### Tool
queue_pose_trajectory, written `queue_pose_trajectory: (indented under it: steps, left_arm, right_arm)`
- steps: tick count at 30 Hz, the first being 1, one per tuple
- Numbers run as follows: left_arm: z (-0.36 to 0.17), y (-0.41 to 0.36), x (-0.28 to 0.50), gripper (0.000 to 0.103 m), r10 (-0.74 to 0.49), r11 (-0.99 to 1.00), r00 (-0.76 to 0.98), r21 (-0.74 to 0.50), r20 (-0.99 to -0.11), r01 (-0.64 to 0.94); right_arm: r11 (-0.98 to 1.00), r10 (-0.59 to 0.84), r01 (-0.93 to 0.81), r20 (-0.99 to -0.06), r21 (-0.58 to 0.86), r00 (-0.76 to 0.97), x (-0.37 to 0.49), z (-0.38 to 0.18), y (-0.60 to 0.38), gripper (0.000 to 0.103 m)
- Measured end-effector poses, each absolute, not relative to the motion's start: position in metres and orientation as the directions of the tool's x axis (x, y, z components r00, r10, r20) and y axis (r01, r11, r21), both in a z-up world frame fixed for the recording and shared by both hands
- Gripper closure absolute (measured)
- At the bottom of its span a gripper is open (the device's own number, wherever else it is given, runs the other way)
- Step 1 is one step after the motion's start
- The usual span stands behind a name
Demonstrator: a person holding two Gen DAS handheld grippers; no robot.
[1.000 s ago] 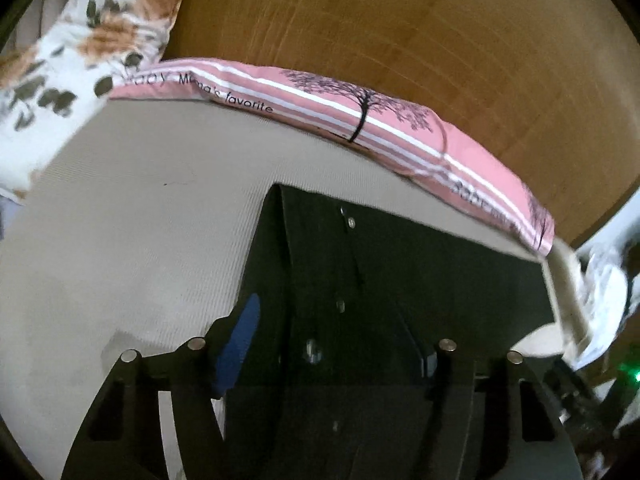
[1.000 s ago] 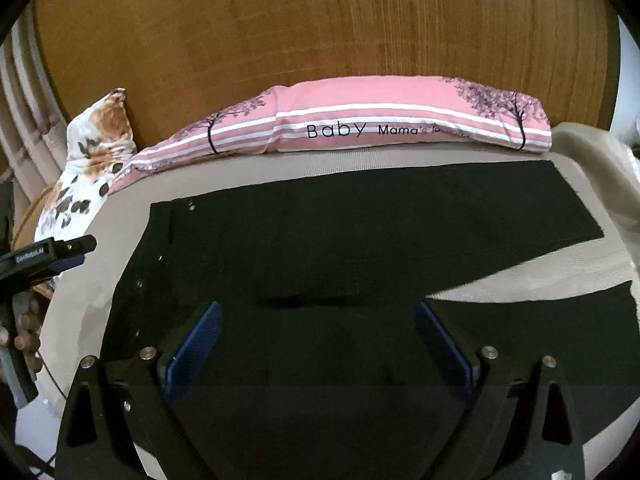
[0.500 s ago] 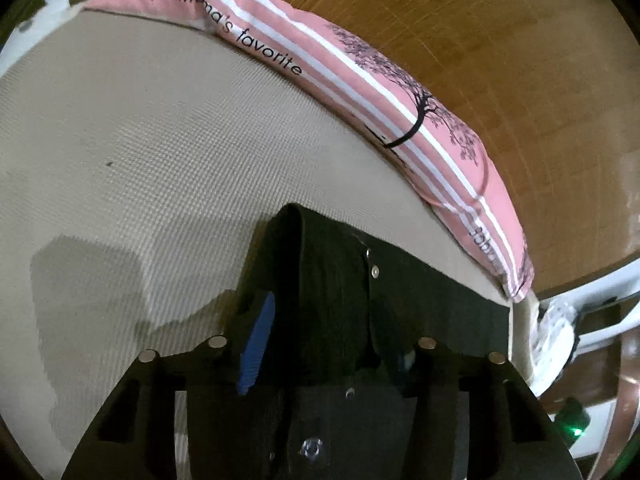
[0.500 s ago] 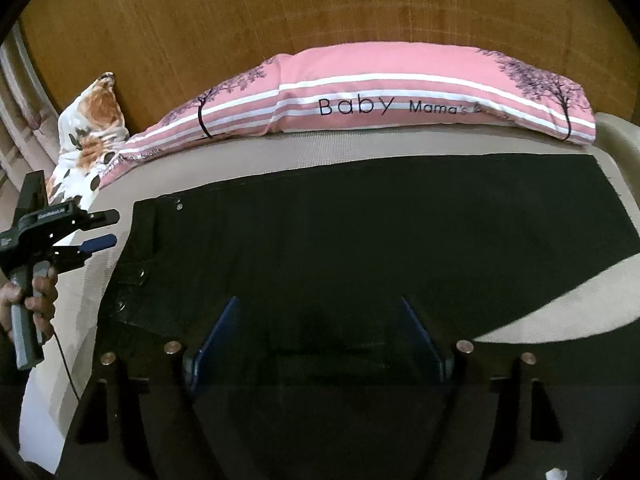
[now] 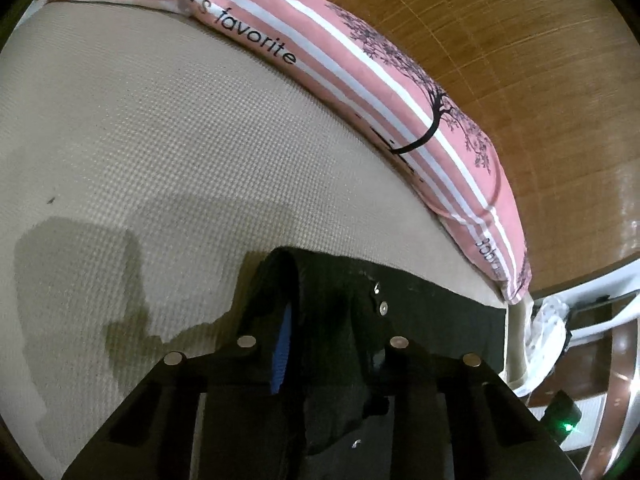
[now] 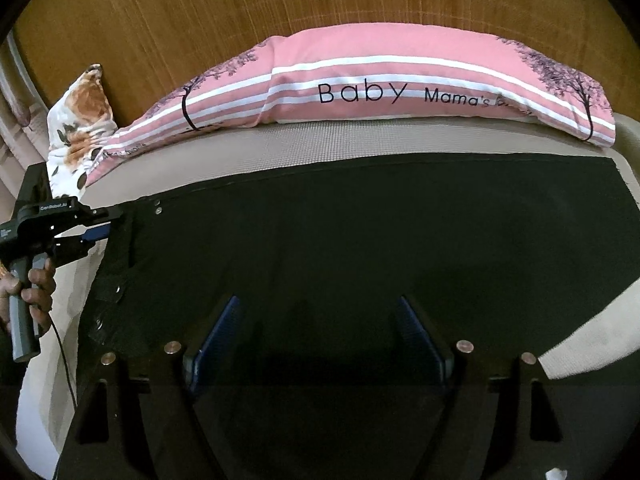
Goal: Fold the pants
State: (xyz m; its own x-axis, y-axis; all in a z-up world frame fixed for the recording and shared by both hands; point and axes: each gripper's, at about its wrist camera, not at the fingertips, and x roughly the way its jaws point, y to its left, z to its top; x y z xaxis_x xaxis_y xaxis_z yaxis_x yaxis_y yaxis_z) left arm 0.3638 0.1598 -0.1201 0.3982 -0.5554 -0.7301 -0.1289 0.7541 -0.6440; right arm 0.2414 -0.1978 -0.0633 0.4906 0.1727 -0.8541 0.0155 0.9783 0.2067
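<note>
Black pants point(image 6: 360, 240) lie spread flat on a beige bed, waistband to the left, legs to the right. In the left wrist view my left gripper point(image 5: 324, 344) is closed on the far corner of the pants' waistband point(image 5: 320, 292), which bunches up between the blue pads. The right wrist view shows that left gripper point(image 6: 96, 224) at the waistband corner. My right gripper point(image 6: 320, 332) is open, its blue pads wide apart just over the pants' middle, near the crotch.
A pink striped pillow point(image 6: 380, 84) lies along the wooden headboard point(image 6: 280, 0). A floral pillow point(image 6: 80, 120) sits at the far left. Bare beige mattress point(image 5: 160, 140) extends beyond the waistband. White clutter point(image 5: 548, 320) lies off the bed's edge.
My left gripper moved onto the waistband's far corner and narrowed on it, lifting the fabric. My right gripper moved lower and closer over the pants and stayed open.
</note>
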Motion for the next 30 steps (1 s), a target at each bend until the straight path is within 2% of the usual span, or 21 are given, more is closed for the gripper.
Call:
queue_pose_trajectory:
  steps: [18, 21, 30]
  left_arm:
    - [-0.128, 0.135, 0.377, 0.078, -0.619, 0.724, 0.382, -0.687, -0.686, -0.061]
    - [-0.124, 0.132, 0.376, 0.094, -0.603, 0.74, 0.402, -0.672, -0.689, -0.04]
    - [-0.073, 0.125, 0.336, 0.095, -0.636, 0.731, 0.531, -0.659, -0.56, 0.179]
  right_arm:
    - [0.957, 0.27, -0.222, -0.851, 0.186, 0.451, 0.335, -0.078, -0.21, 0.026]
    - [0.943, 0.29, -0.277, -0.858, 0.182, 0.423, 0.355, -0.08, -0.217, 0.026]
    - [0.829, 0.352, -0.534, -0.896, 0.165, 0.271, 0.398, -0.083, -0.22, 0.026]
